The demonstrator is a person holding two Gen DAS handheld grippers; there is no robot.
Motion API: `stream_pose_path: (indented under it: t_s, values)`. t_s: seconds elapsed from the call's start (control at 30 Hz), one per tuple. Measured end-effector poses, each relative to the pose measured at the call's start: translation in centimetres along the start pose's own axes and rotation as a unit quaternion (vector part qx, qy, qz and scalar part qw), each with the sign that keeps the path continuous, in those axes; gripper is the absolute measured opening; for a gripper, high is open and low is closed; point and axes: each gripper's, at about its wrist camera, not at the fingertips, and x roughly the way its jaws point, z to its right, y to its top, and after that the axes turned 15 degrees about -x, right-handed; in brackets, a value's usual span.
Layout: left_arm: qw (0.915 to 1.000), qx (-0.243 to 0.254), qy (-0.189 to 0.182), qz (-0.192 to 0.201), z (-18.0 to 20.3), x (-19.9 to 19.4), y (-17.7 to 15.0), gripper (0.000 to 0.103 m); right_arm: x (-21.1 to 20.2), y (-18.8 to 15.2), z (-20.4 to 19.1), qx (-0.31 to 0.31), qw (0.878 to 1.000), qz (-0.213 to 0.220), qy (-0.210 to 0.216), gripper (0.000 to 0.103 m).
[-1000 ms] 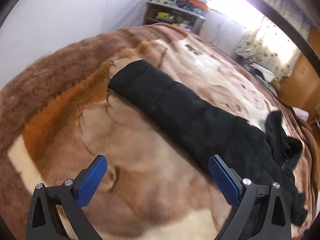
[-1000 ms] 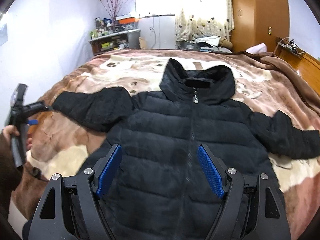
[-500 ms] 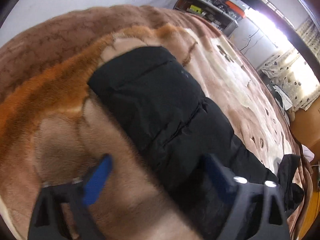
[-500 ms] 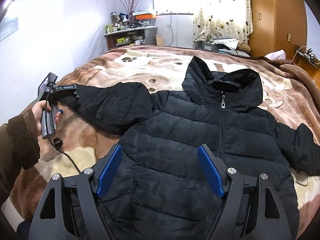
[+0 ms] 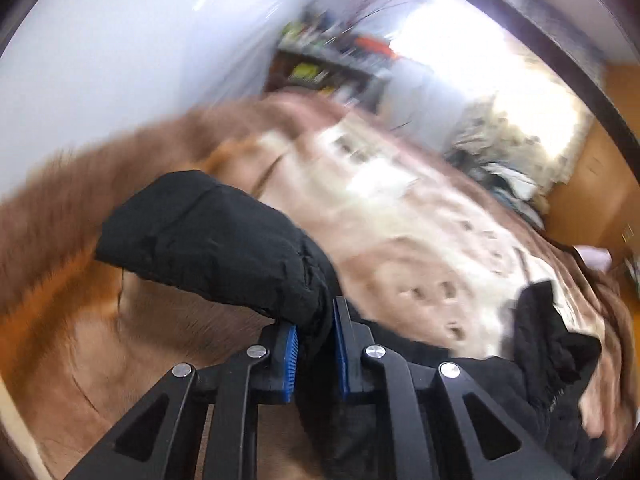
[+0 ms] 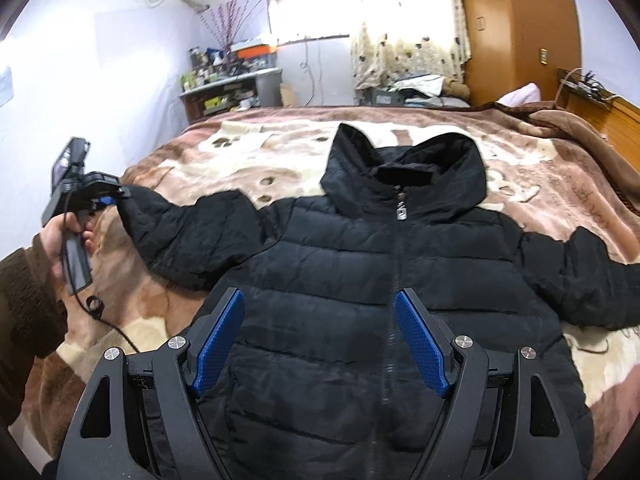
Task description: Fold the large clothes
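A black hooded puffer jacket lies face up and zipped on the bed, both sleeves spread out. My left gripper is at the end of the jacket's left sleeve. Its jaws are closing, and the blue pads pinch the black fabric, which bunches between them. In the right wrist view the left gripper holds the sleeve cuff lifted off the blanket, with a hand around its grip. My right gripper hovers open over the jacket's lower front, nothing between its pads. The other sleeve lies flat at the right.
A brown and cream plush blanket covers the bed. A cluttered shelf stands by the far wall, a curtained window and wooden wardrobe behind. A wooden headboard is at the right. A black cable hangs from the left gripper.
My left gripper went from open above the blanket to the sleeve's end, closed on the fabric and lifted it. The right gripper stayed open and shifted slightly over the jacket.
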Motion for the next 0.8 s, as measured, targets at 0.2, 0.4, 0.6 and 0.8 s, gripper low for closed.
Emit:
stream_pose_path:
  t_s: [0.2,0.4,0.6,0.8]
  values:
    - [0.9899,0.126,-0.058,0.027,8.5,-5.2,-3.7,0.016,-2.0,-0.2,2.5,0.017,1.0,0.015,-0.015,0.077]
    - [0.9691,0.218,-0.116,-0.001,16.4,-8.7,-10.1,0.016,-3.8,-1.2,6.4,0.059,0.997,0.023,-0.036,0.078]
    - [0.9567,0.255,-0.131,-0.052,22.5,-8.3,-17.0,0.016,-5.3,-3.1,10.4,0.088,0.994,0.024,-0.057,0.078]
    - [0.9509,0.26,-0.139,-0.095,25.9,-6.6,-23.2,0.016,-5.7,-5.0,13.9,0.111,0.991,0.014,-0.072,0.078]
